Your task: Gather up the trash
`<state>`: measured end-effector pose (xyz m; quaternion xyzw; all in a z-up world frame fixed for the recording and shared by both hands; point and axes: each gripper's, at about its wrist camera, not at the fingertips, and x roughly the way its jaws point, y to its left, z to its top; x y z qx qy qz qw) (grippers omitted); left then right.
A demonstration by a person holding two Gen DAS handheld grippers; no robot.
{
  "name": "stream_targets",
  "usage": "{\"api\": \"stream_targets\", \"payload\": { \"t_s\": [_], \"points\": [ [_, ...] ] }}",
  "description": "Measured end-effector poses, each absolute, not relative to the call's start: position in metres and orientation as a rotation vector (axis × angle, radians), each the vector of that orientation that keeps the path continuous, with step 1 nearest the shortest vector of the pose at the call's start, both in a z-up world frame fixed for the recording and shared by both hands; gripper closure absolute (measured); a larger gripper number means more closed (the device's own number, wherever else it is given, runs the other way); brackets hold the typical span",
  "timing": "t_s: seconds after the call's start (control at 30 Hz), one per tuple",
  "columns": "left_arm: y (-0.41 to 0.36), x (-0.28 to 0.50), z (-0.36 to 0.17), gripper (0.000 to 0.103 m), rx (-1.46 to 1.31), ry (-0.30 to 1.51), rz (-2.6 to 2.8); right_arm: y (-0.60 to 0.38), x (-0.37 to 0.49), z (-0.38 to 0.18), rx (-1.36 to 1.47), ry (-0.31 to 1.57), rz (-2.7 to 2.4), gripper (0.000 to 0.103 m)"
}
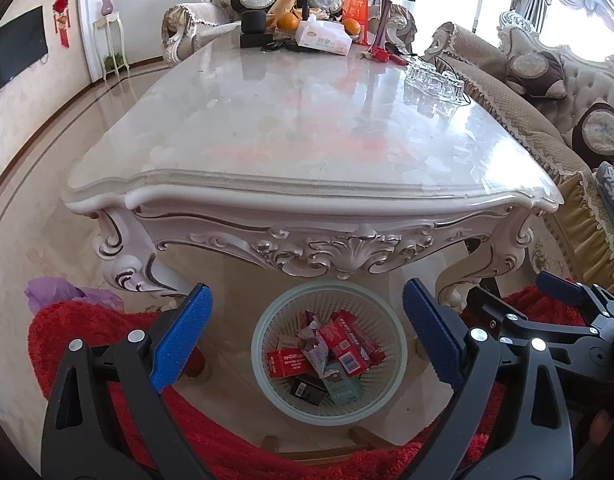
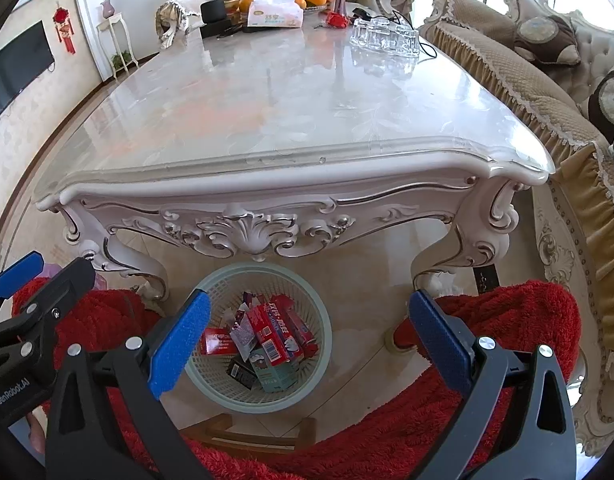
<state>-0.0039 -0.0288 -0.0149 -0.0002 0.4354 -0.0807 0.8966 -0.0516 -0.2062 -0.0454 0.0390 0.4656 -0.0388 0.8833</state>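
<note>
Below, both grippers [image 1: 307,332] [image 2: 309,338] agape over round slatted basket [image 1: 395,376], seemingly cardboard boxes [image 1: 343,346].

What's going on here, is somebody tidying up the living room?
Yes, trash is being collected. A person holds two grippers, the left gripper and right gripper, both open and empty, above a pale green basket on the floor by the white table. The basket already holds red boxes and wrappers.

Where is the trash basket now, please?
In both views the basket stands on the floor under the table's near edge, between its front legs, with boxes inside.
</note>
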Motion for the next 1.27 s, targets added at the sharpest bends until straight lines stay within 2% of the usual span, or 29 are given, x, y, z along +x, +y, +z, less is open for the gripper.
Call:
{"api": "stream_targets", "payload": {
  "t_s": [1.27],
  "points": [
    [-0.0287, -0.0034, -0.0177, 0.01, 0.025, 0.912, -0.135, -0.2074, -0.0516, -0.0518, 0.09, 0.981, -0.082, 0.008]
  ]
}}
